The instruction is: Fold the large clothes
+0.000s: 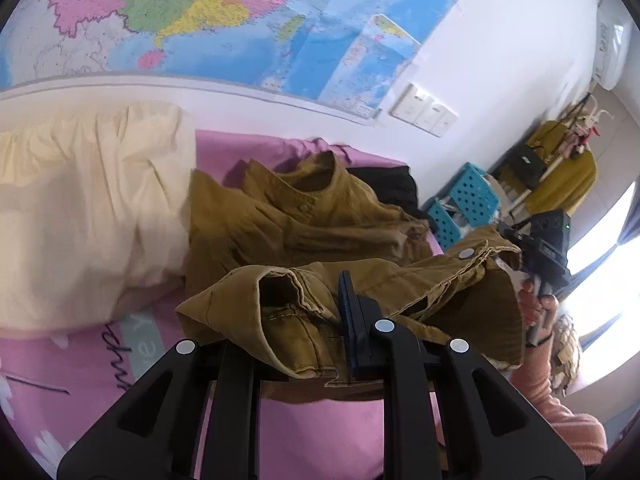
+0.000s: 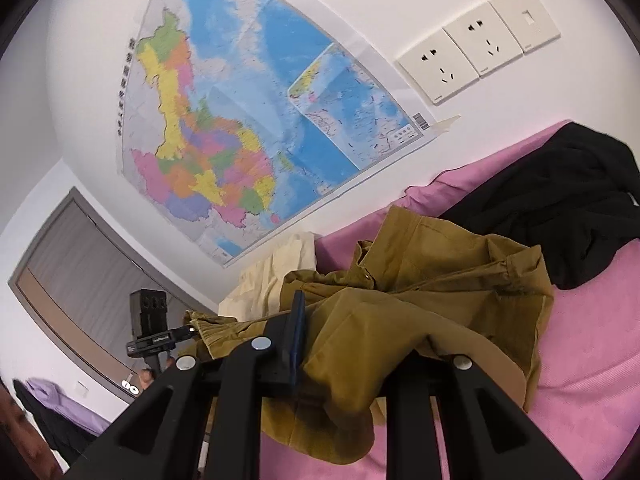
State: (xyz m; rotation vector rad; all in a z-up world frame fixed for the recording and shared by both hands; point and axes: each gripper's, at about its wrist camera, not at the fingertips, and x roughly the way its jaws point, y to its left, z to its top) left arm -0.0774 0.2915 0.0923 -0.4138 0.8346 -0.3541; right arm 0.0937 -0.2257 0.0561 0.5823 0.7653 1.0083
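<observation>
An olive-brown jacket [image 1: 288,220] lies crumpled on the pink bed sheet [image 1: 320,432], its collar toward the wall. My left gripper [image 1: 334,304] is shut on a hem fold of the jacket, which is lifted and drapes over the fingers; one blue pad [image 1: 350,312] shows. In the left wrist view the other gripper [image 1: 540,248], held by a hand, grips the far end of the same edge. My right gripper [image 2: 316,324] is shut on the jacket [image 2: 420,304], whose cloth hides one finger. The left gripper [image 2: 152,328] appears at the far left of the right wrist view.
A cream quilt [image 1: 80,208] is bunched at the left of the bed. A black garment [image 2: 560,208] lies past the jacket near the wall. A map [image 2: 240,128] and wall sockets [image 2: 476,56] are on the wall. A blue perforated stool [image 1: 468,200] stands beside the bed.
</observation>
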